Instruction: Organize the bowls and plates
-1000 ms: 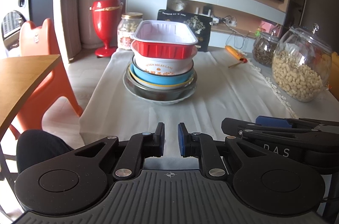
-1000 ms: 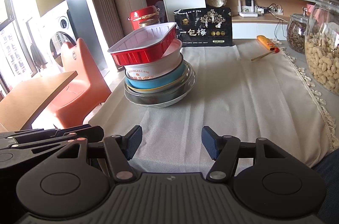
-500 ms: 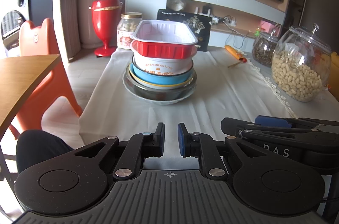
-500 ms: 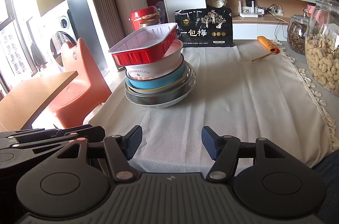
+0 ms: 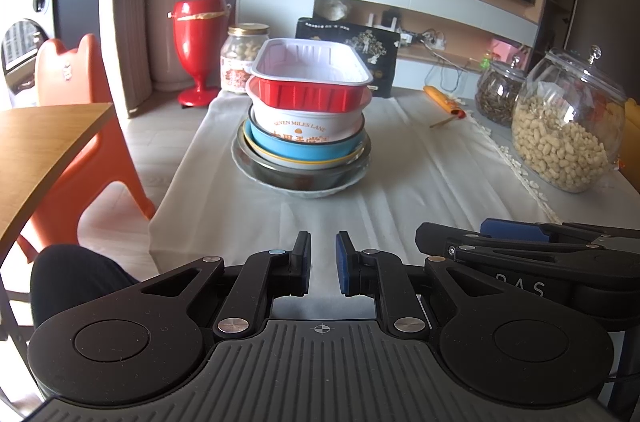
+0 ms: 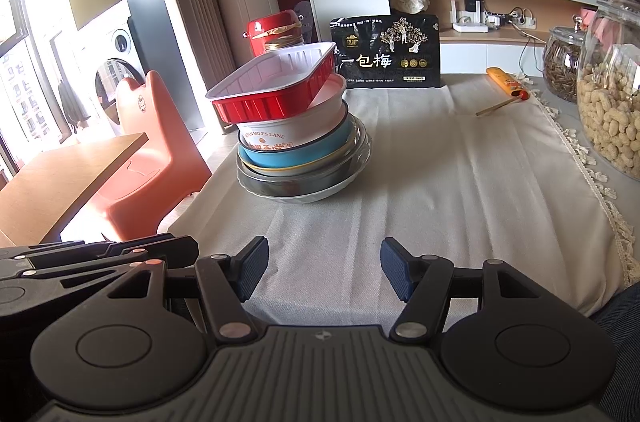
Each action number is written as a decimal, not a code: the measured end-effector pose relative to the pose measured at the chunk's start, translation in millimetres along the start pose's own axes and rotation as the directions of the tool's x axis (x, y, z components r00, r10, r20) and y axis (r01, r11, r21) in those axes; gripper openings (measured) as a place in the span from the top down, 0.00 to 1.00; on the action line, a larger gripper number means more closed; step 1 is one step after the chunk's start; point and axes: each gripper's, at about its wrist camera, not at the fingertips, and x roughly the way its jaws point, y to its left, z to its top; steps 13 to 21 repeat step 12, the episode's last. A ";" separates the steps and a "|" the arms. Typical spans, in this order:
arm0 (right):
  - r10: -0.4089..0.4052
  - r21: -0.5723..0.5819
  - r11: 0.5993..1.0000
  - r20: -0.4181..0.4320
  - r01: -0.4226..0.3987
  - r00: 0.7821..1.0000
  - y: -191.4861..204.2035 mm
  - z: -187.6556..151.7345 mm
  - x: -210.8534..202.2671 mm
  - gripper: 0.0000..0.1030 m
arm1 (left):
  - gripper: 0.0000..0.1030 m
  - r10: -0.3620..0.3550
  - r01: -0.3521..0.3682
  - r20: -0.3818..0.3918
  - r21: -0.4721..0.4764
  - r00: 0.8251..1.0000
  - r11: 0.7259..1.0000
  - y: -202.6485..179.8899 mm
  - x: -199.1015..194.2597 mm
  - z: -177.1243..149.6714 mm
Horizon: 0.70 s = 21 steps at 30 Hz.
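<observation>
At twelve o'clock from your left gripper, the stack sits on the white tablecloth: a red foil tray atop a white paper bowl, a blue bowl, then a steel bowl and a glass plate at the base. The tray rests tilted, probably because its rectangle cannot nest in a round bowl. Your left jaws are nearly together on nothing; your right gripper stands apart, empty. Both hover well short of the stack, near the table's edge.
</observation>
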 end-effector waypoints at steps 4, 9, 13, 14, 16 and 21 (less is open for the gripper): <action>0.002 -0.003 1.000 0.003 -0.002 1.000 0.2 0.1 -0.2 0.39 | 0.84 0.001 -0.001 0.001 0.001 1.000 1.000 -0.1 -0.1 0.0; 0.005 -0.004 1.000 0.002 -0.005 1.000 -0.3 -0.1 -0.6 0.39 | 0.84 -0.010 0.010 0.015 0.000 1.000 1.000 1.1 -1.4 -0.1; 0.022 -0.003 1.000 0.000 -0.022 1.000 -2.7 2.3 -1.0 0.39 | 0.84 0.011 -0.011 0.026 0.003 1.000 1.000 1.5 -0.1 1.1; 0.022 -0.003 1.000 0.000 -0.022 1.000 -2.7 2.3 -1.0 0.39 | 0.84 0.011 -0.011 0.026 0.003 1.000 1.000 1.5 -0.1 1.1; 0.022 -0.003 1.000 0.000 -0.022 1.000 -2.7 2.3 -1.0 0.39 | 0.84 0.011 -0.011 0.026 0.003 1.000 1.000 1.5 -0.1 1.1; 0.022 -0.003 1.000 0.000 -0.022 1.000 -2.7 2.3 -1.0 0.39 | 0.84 0.011 -0.011 0.026 0.003 1.000 1.000 1.5 -0.1 1.1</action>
